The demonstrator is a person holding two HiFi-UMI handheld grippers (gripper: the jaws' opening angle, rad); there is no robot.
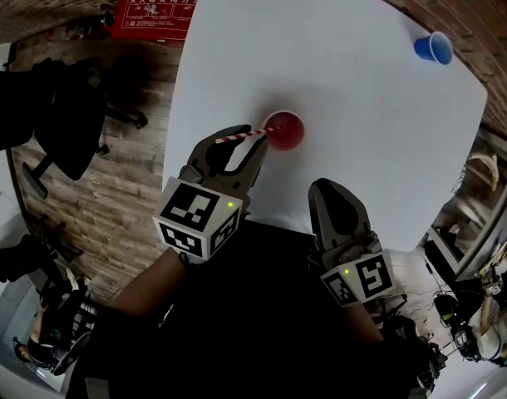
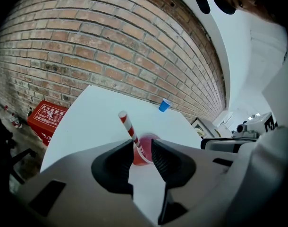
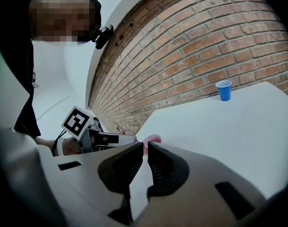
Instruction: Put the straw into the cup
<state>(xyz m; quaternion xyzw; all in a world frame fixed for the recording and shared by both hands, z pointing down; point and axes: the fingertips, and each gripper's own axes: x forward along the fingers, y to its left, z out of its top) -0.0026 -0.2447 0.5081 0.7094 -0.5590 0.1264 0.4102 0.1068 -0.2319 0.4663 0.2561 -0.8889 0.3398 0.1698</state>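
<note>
Straw [image 1: 241, 135], red-and-white striped, stands tilted with its lower end inside the red cup [image 1: 285, 130], which sits on the white desk [image 1: 361, 90] toward the near edge. Left tool [image 1: 241, 145]: jaws slightly parted, straw passing between them against one pad, not visibly pinched. Right tool [image 1: 331, 189]: jaws drawn together, nothing between them, at the near edge. Blue cup [image 1: 434, 47] stands upright at the far right corner.
</note>
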